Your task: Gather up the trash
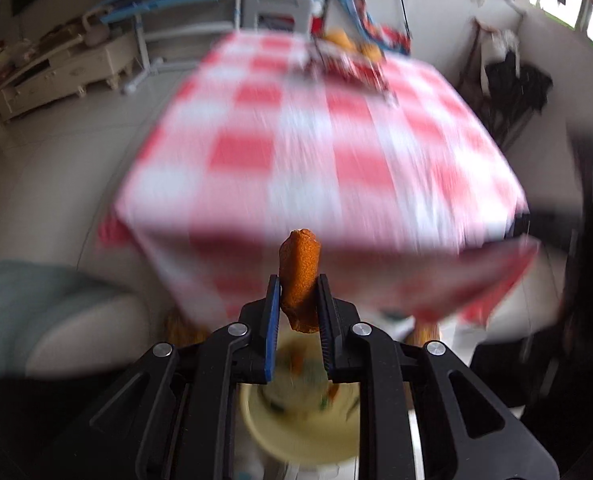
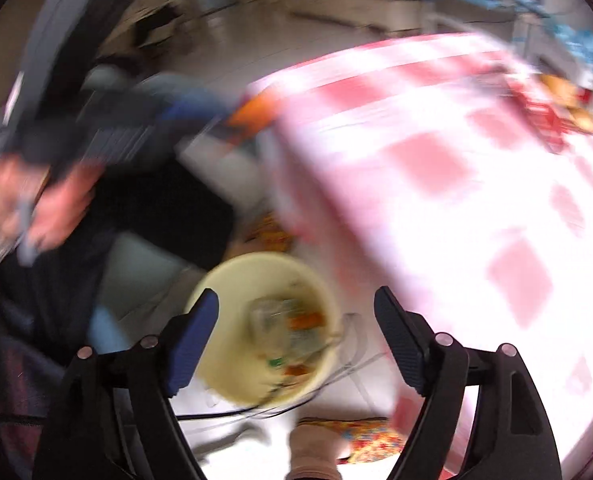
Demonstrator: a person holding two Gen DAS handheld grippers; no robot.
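Your left gripper [image 1: 298, 300] sits closest to the lens, its two blue-padded jaws clamped on a rolled piece of orange peel [image 1: 299, 276]. That peel stands nearly upright between the pads, its top poking above the fingertips and its lower end hanging just under them. Directly below your jaws, on the floor, you have a pale yellow bucket [image 1: 256, 412], and blurred scraps of rubbish lie inside it. Beyond the peel spreads a table under a red and white checked cloth [image 1: 296, 140], heavily blurred. At its far edge you can make out some orange fruit [image 1: 338, 38] beside a red basket, too smeared to describe further.

Your right gripper [image 2: 296, 336] stands with its jaws spread wide and nothing between the pads. Through the gap you look down into the same bucket [image 2: 224, 284], which holds a clear crumpled piece and orange and green bits. It stands on the floor just beside the hanging edge of the checked cloth [image 2: 456, 184]. To the left in this view your left hand [image 2: 36, 204] shows as a blur, with its gripper reaching toward the table corner and something orange at its tip. A patterned slipper [image 2: 368, 440] sits near the bottom edge.
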